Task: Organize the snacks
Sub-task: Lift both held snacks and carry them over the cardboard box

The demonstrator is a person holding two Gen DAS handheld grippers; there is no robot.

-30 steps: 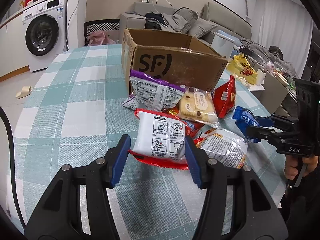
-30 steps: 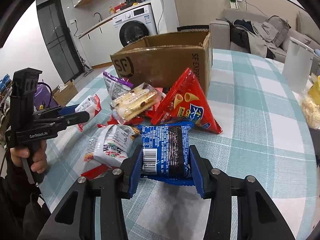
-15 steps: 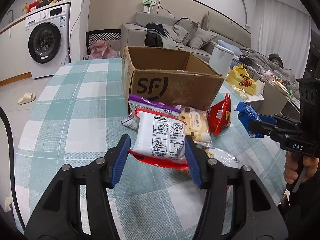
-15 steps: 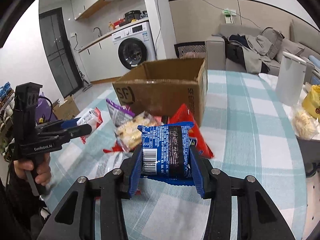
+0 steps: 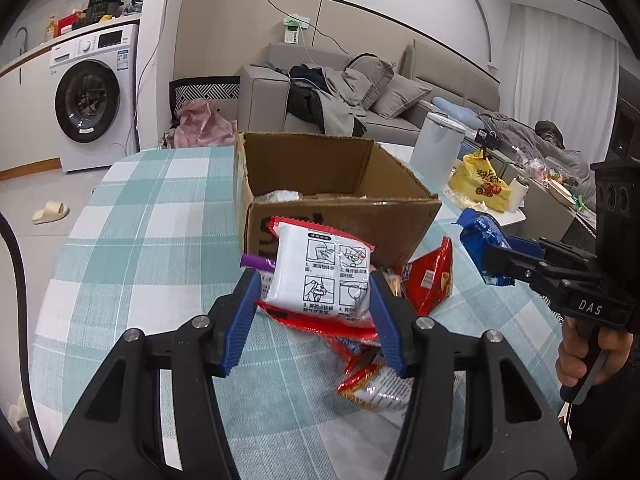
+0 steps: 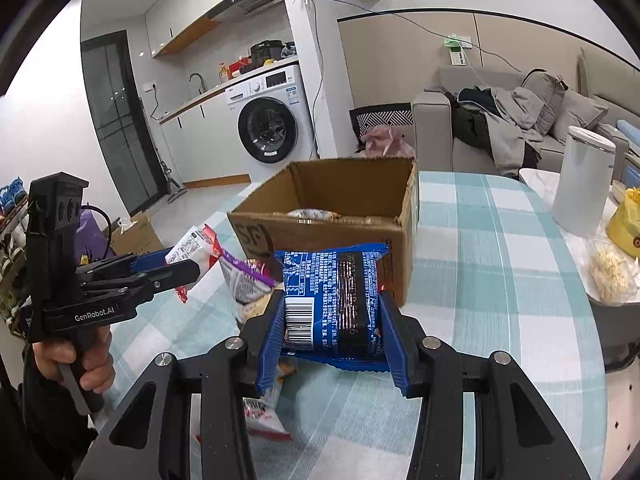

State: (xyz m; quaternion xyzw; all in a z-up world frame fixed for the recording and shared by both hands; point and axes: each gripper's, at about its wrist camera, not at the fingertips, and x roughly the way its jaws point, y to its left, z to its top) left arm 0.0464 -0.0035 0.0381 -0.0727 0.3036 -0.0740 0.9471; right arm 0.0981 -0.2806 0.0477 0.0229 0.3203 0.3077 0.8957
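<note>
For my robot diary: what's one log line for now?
left gripper: holds white-red packet | right gripper: holds blue packet | both lifted near cardboard box

Blue snack packet (image 6: 332,300) between right gripper (image 6: 332,344) jaws.

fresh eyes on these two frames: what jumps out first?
Each gripper is clamped on a packet, lifted in front of the open brown cardboard box: the left gripper on a white, red-edged snack packet, the right gripper on a blue foil snack packet. More packets lie on the teal checked tablecloth below.
</note>
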